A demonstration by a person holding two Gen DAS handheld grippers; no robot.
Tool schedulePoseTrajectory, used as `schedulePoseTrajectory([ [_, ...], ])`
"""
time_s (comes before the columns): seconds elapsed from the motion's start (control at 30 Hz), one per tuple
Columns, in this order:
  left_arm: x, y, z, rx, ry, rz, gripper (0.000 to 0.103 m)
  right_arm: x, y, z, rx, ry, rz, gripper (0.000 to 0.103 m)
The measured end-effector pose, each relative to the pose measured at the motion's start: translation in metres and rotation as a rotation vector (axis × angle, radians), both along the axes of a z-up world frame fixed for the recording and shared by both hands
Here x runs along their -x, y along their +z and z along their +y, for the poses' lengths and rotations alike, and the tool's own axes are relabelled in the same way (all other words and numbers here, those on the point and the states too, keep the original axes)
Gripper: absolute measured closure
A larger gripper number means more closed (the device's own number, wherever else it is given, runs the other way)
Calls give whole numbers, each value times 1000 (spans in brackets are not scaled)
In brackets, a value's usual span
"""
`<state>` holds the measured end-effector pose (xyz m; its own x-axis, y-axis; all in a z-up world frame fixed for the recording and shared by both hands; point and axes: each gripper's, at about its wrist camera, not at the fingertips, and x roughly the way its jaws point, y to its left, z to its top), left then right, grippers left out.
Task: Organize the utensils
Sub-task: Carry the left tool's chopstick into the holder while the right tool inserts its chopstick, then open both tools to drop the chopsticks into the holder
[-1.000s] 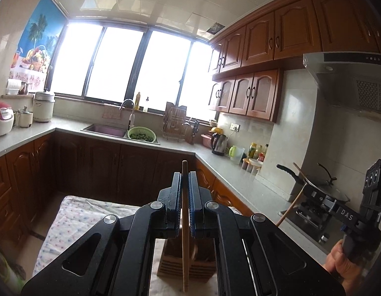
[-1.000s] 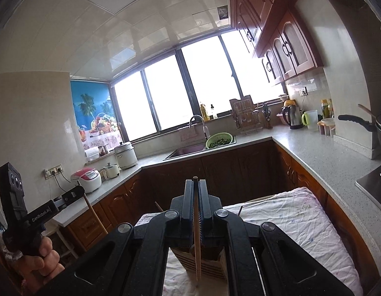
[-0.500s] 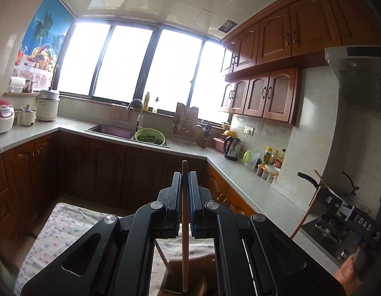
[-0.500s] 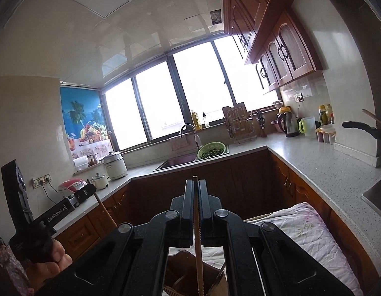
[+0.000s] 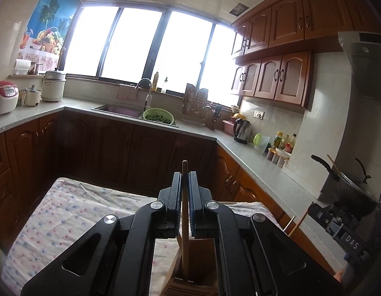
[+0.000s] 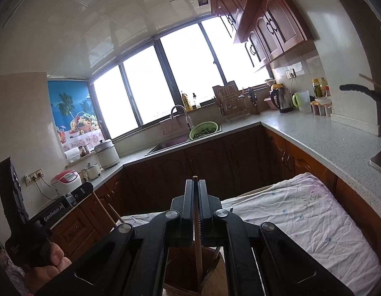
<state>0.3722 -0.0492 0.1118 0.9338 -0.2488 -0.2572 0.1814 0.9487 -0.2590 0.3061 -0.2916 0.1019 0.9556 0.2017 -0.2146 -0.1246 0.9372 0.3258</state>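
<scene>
Holder [image 5: 190, 288] base cut off by pic bottom; chopstick [image 6: 198, 254] tip hidden inside; spice jar [image 5: 279, 159] labels too small.

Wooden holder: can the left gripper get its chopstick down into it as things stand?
Probably yes. The left gripper is shut on its chopstick, which hangs upright with its lower end already at the wooden holder opening. Nothing visible blocks that slot; the right gripper holds its own chopstick over the holder too.
</scene>
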Motion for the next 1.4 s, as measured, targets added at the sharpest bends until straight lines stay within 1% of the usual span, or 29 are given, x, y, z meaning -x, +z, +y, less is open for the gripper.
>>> schedulePoseTrajectory([
  [0.2, -8, -21, 2, -5, -12, 74, 98, -6, -16, -4, -4, -14, 58, 103],
  [0.3, -11, -24, 4, 7, -13, 91, 98, -10, -20, -6, -11, -13, 83, 103],
  [0.63, -6, -22, 0, -9, -35, 99, 98, -16, -22, -4, -11, 0, 115, 103],
  [0.7, -4, -21, 1, -15, -29, 107, 98, -15, -22, -3, -18, 3, 125, 102],
  [0.77, 0, -20, 3, -12, -34, 116, 95, -13, -23, -4, -31, 9, 130, 96],
  [0.8, 3, -20, 5, -10, -33, 119, 90, -11, -23, -4, -35, 8, 132, 95],
  [0.83, 7, -19, 7, -9, -29, 123, 78, -9, -23, -4, -40, 13, 133, 94],
  [0.87, 11, -18, 9, -7, -23, 123, 69, -6, -22, -4, -42, 15, 134, 94],
  [0.9, 17, -18, 12, -5, -15, 120, 53, -2, -22, -4, -39, 16, 135, 92],
  [0.93, 23, -17, 15, -4, -8, 113, 46, 2, -22, -4, -37, 17, 135, 84],
  [0.97, 29, -17, 18, -7, -5, 109, 46, 7, -22, -4, -37, 19, 132, 70],
  [1.0, 35, -17, 20, -12, -2, 111, 43, 12, -22, -5, -38, 21, 128, 61],
  [1.03, 40, -17, 23, -12, 0, 118, 36, 16, -21, -5, -36, 20, 124, 53],
  [1.1, 52, -19, 30, -8, 5, 123, 28, 25, -21, -6, -37, 23, 127, 52],
  [1.13, 59, -21, 34, -9, 9, 128, 27, 29, -22, -7, -44, 25, 133, 52],
  [1.17, 65, -22, 37, -10, 10, 136, 26, 34, -23, -8, -51, 30, 136, 47],
  [1.2, 72, -24, 41, -10, 11, 143, 24, 39, -24, -9, -56, 32, 136, 44],
  [1.23, 79, -27, 44, -12, 15, 152, 21, 45, -26, -10, -59, 32, 136, 38],
  [1.27, 85, -29, 48, -15, 18, 160, 21, 50, -28, -11, -61, 33, 136, 34],
  [1.4, 113, -39, 58, -25, 32, 200, 17, 73, -33, -11, -62, 42, 149, 29],
])
